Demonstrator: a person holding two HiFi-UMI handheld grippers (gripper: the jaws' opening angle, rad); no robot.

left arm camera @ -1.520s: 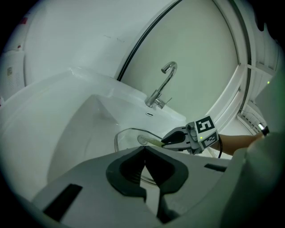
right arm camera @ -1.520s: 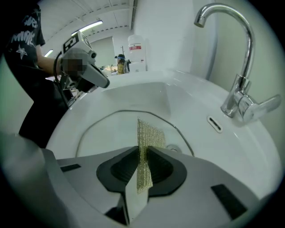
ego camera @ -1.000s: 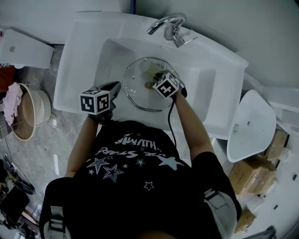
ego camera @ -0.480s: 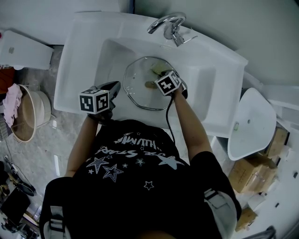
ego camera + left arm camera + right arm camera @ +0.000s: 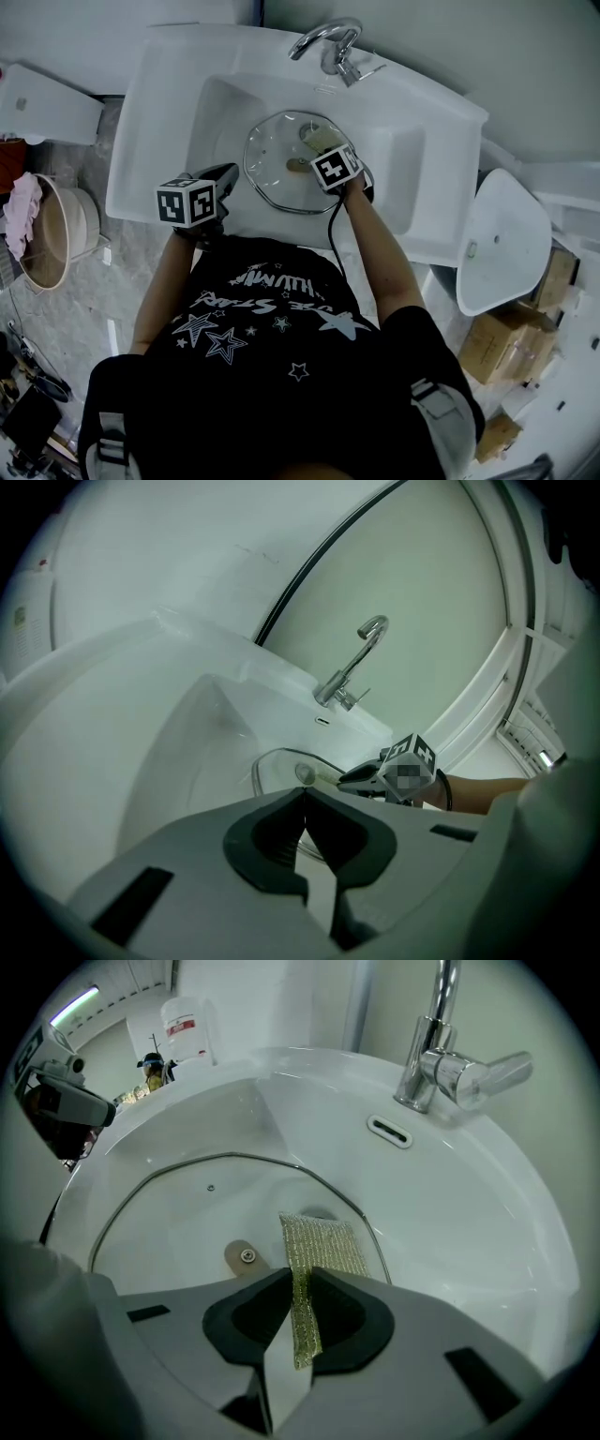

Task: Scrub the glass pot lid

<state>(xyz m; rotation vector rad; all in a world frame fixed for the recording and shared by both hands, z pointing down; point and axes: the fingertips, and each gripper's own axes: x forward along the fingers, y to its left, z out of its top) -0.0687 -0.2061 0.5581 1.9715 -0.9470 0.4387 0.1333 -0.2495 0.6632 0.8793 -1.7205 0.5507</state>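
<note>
The white sink (image 5: 159, 122) holds the glass lid (image 5: 272, 159), which lies flat in the basin below the tap (image 5: 323, 42), its centre screw (image 5: 244, 1256) facing up. The right claw (image 5: 298, 1283) is clamped on a gold mesh scouring pad (image 5: 323, 1241), and the pad's free end lies on the lid just beside the screw. The left claw (image 5: 306, 799) is pressed together with nothing in it. It hovers over the sink's near rim, left of the lid.

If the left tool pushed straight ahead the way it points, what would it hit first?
Most likely the left tool meets the glass pot lid at its near rim in the sink, though depth is unclear.
</note>
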